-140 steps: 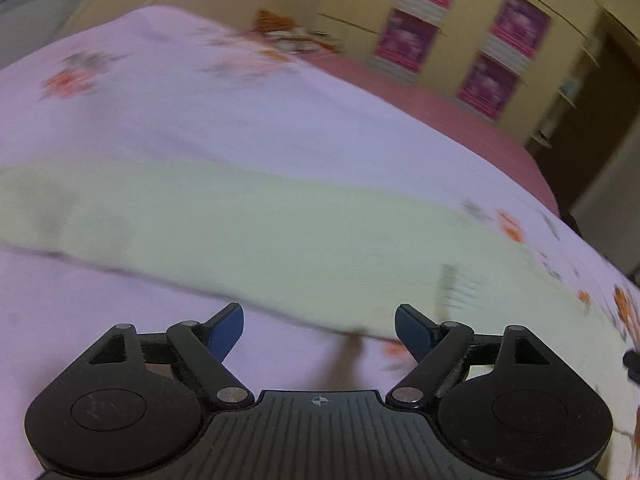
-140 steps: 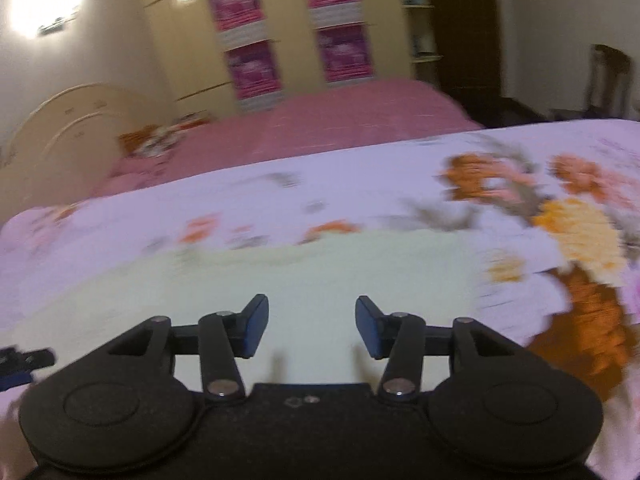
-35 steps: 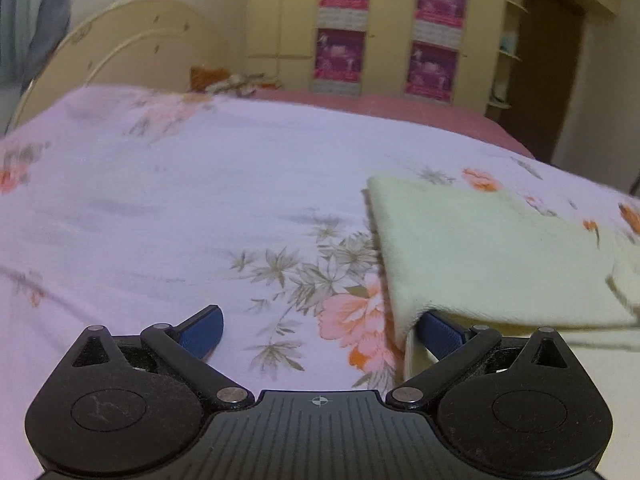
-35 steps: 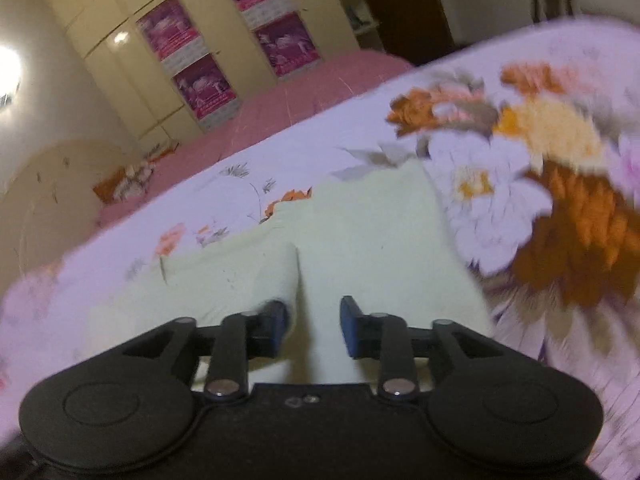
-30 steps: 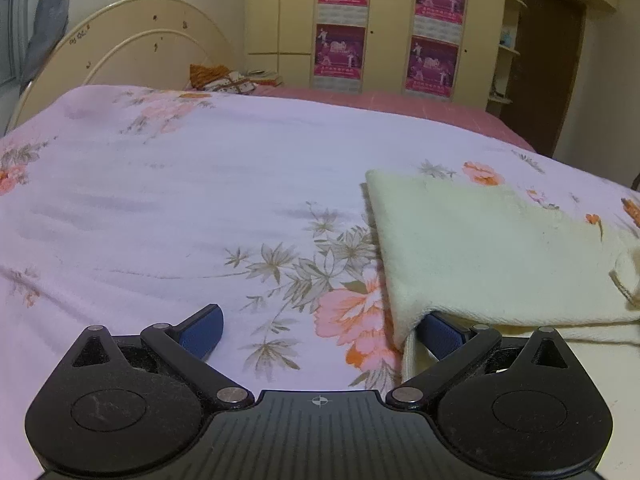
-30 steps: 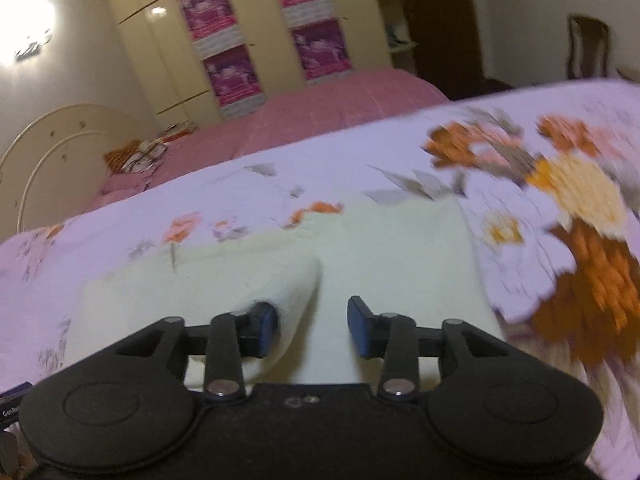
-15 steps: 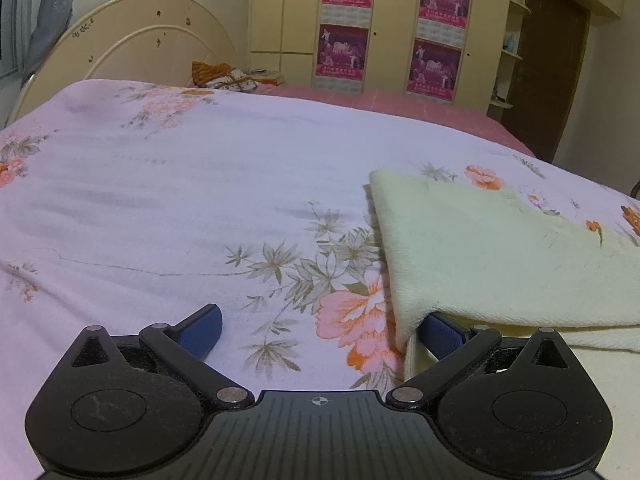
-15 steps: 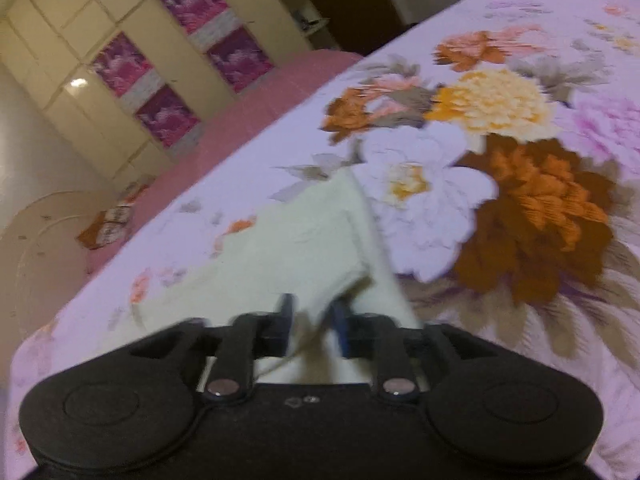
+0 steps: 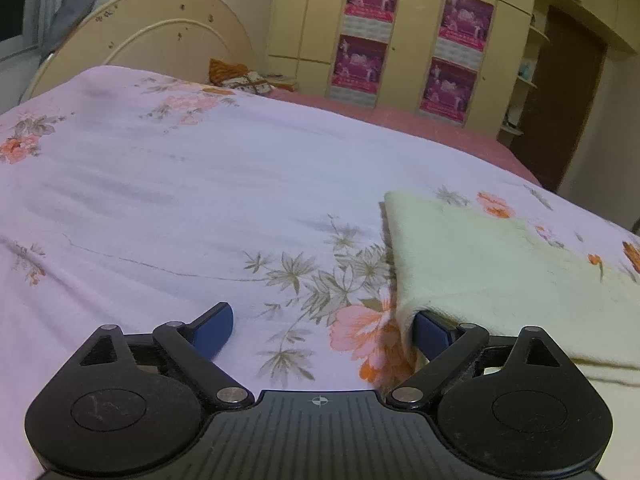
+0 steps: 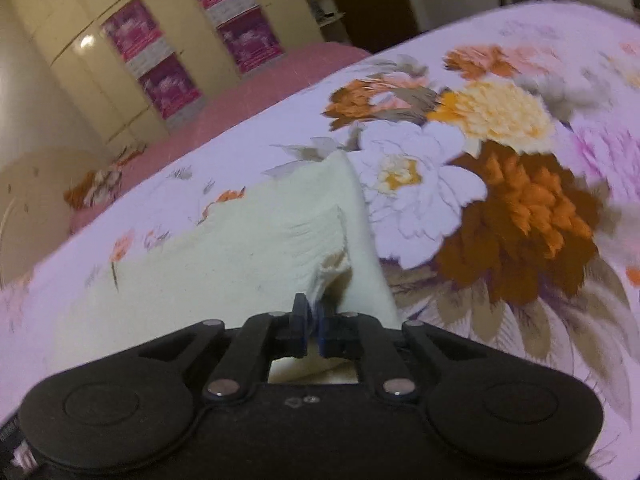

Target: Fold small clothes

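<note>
A pale yellow cloth (image 9: 500,264) lies folded on the flowered bedspread, to the right in the left wrist view. My left gripper (image 9: 320,328) rests low on the bed with its jaws wide and closing slightly. Its right finger (image 9: 430,330) is tucked under the cloth's near corner, and its left finger (image 9: 212,326) lies on bare bedspread. In the right wrist view the same cloth (image 10: 240,248) lies on the bed right in front of the gripper. My right gripper (image 10: 314,322) is closing, and a raised fold of the cloth's edge is pinched between its pads.
The lilac flowered bedspread (image 9: 180,200) stretches wide to the left, with large orange and white blooms (image 10: 516,216) to the right of the cloth. Beyond lie a pink sheet (image 9: 420,120), a curved headboard (image 9: 168,48), wardrobe doors with magenta posters (image 9: 360,60) and a dark doorway (image 9: 568,112).
The right gripper's jaws have closed from apart onto a fold of the cloth, and its view has rolled. The left gripper has hardly moved; its jaws have narrowed a little.
</note>
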A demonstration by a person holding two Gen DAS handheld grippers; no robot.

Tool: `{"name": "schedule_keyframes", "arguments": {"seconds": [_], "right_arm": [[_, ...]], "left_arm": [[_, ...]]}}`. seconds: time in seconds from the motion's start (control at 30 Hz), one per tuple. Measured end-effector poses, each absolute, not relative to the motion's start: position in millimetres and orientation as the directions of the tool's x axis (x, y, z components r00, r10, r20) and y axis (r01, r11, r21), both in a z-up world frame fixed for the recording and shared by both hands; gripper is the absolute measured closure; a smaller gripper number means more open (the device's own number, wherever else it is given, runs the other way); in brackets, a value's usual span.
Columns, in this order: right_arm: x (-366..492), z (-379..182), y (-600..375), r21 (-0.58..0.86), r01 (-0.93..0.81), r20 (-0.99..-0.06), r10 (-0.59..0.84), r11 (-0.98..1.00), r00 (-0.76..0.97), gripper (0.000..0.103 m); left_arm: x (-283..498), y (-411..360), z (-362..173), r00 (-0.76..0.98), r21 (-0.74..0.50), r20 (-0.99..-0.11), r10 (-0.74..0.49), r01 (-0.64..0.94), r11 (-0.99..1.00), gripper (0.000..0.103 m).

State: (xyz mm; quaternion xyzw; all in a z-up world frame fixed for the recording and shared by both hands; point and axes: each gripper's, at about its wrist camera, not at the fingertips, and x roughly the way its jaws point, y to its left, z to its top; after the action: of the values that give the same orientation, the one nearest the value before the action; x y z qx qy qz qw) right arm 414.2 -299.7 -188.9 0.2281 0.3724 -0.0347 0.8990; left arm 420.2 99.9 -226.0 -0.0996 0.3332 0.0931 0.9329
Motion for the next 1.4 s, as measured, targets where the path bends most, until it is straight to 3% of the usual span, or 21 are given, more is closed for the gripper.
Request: {"name": "schedule_keyframes", "arguments": {"seconds": [0.03,0.17,0.33,0.53,0.6,0.67,0.8,0.87,0.93,1.03,1.17,1.4], "right_arm": [[411.8,-186.8,-301.9,0.403,0.233,-0.676,0.116,0.885,0.727,0.079],[398.2,-172.0,-308.0,0.345,0.261,-0.649,0.028,0.902,0.760,0.075],[413.1,-161.5,-290.8,0.289,0.156,-0.619,0.060,0.945,0.783,0.075],[455.5,-174.3,-255.5,0.253,0.070,-0.675,0.124,0.965,0.727,0.076],[458.0,-181.2,-250.1,0.161,0.054,-0.688,0.072,0.986,0.722,0.075],[455.1,-192.4,-255.6,0.064,0.047,-0.701,0.012,0.997,0.713,0.078],[451.6,-186.8,-268.8,0.126,0.078,-0.699,0.033,0.989,0.715,0.079],[456.4,-178.7,-262.1,0.134,0.056,-0.670,0.049,0.989,0.741,0.064],[467.4,-176.0,-251.4,0.109,0.030,-0.660,0.050,0.994,0.750,0.062],[486.2,-180.3,-246.7,0.116,0.030,-0.665,0.055,0.993,0.745,0.062],[496.3,-198.2,-259.9,0.086,0.044,-0.683,0.027,0.995,0.729,0.063],[468.1,-174.6,-255.2,0.138,0.031,-0.657,0.068,0.990,0.751,0.062]], "left_arm": [[418.6,101.6,-223.3,0.753,-0.127,-0.652,0.090,-0.226,0.966,0.009],[399.6,113.3,-205.8,0.759,-0.162,-0.648,0.064,-0.220,0.962,0.009],[422.7,92.8,-187.4,0.796,-0.215,-0.605,-0.022,-0.137,0.967,0.009],[483.3,47.7,-208.4,0.745,-0.219,-0.655,-0.127,-0.026,0.975,0.009],[493.3,49.1,-226.3,0.716,-0.160,-0.694,-0.076,-0.051,0.986,0.009],[487.5,51.6,-228.7,0.736,-0.140,-0.671,-0.082,-0.017,0.990,0.009],[491.9,39.6,-210.1,0.757,-0.140,-0.647,-0.087,-0.006,0.990,0.009],[500.4,32.2,-201.0,0.764,-0.145,-0.636,-0.108,0.019,0.989,0.009],[514.6,22.3,-198.7,0.761,-0.144,-0.637,-0.120,0.035,0.989,0.009],[537.6,22.0,-213.0,0.726,-0.127,-0.682,-0.094,0.010,0.992,0.009],[534.6,20.5,-219.5,0.747,-0.052,-0.662,-0.064,0.039,0.998,0.009],[492.2,13.6,-198.2,0.759,-0.079,-0.643,-0.100,0.065,0.995,0.009]]}}
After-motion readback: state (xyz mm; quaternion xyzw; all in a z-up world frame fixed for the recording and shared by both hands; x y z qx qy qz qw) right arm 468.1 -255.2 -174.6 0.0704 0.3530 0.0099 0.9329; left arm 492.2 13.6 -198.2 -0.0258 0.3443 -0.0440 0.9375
